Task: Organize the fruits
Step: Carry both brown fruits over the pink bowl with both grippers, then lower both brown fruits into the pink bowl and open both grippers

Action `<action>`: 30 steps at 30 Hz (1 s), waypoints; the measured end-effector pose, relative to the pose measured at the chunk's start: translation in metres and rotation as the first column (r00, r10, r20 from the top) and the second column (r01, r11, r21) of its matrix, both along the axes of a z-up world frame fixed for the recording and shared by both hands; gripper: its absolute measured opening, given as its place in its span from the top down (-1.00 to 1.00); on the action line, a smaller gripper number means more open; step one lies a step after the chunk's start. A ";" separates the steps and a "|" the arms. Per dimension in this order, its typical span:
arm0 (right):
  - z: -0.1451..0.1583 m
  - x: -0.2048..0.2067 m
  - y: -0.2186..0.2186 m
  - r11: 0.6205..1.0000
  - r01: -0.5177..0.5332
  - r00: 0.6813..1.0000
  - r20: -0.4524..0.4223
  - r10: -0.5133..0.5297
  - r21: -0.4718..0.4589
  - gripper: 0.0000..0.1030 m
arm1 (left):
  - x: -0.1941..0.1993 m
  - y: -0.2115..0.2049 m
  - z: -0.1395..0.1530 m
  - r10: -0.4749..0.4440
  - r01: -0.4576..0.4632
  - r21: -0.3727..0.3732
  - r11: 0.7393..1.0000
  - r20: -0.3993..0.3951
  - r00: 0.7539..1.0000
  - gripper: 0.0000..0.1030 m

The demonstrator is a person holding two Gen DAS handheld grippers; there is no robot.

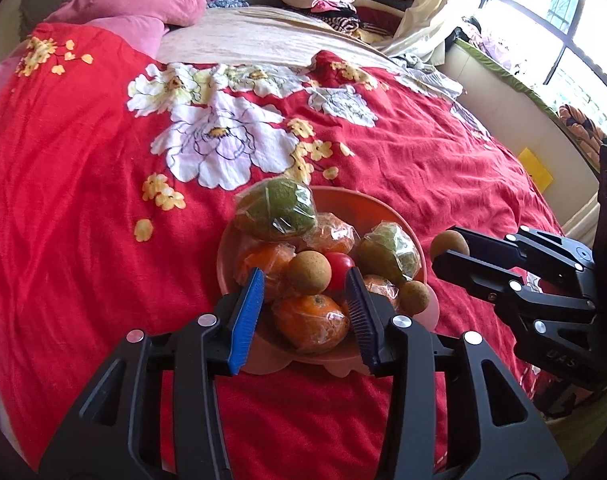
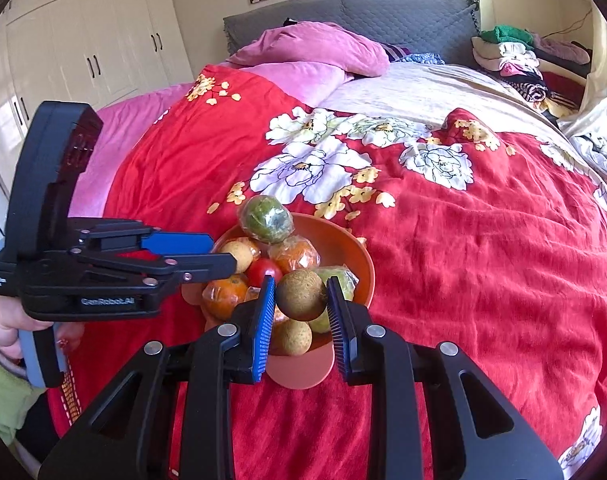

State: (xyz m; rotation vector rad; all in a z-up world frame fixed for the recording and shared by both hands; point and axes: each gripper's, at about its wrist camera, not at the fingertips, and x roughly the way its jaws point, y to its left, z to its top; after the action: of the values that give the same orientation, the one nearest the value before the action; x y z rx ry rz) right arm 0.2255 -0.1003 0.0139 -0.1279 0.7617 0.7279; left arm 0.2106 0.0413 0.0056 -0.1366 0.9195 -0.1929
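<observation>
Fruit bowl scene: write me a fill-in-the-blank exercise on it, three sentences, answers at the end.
1. The right tongs are shut on a round ____ fruit.
2. The orange bowl sits on a ____ floral bedspread.
3. The left tongs, holding nothing, stand ____ above the wrapped orange.

Missing words: brown; red; open
</observation>
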 end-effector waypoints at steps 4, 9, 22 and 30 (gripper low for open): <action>0.000 0.002 0.002 1.000 -0.002 1.000 0.002 0.002 -0.002 0.52 | -0.003 0.008 0.004 0.018 -0.018 -0.008 1.000 0.011 1.000 0.26; 0.000 0.003 0.007 1.000 -0.013 1.000 0.004 0.013 -0.010 0.52 | -0.004 0.016 0.005 0.033 -0.033 -0.008 0.999 0.014 0.999 0.21; -0.011 0.012 0.028 0.997 -0.046 0.999 0.001 0.047 -0.064 0.52 | -0.005 0.025 -0.001 0.049 -0.049 -0.007 0.999 0.006 0.999 0.12; -0.018 0.015 0.033 0.996 -0.045 0.999 -0.001 0.045 -0.080 0.51 | -0.004 0.024 -0.002 0.048 -0.048 -0.005 0.999 0.004 0.999 0.06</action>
State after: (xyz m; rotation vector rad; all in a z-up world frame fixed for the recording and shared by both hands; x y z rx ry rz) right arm 0.2408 -0.0671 -0.0039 -0.2183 0.7894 0.7407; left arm 0.2062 0.0651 0.0032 -0.1629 0.9111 -0.1515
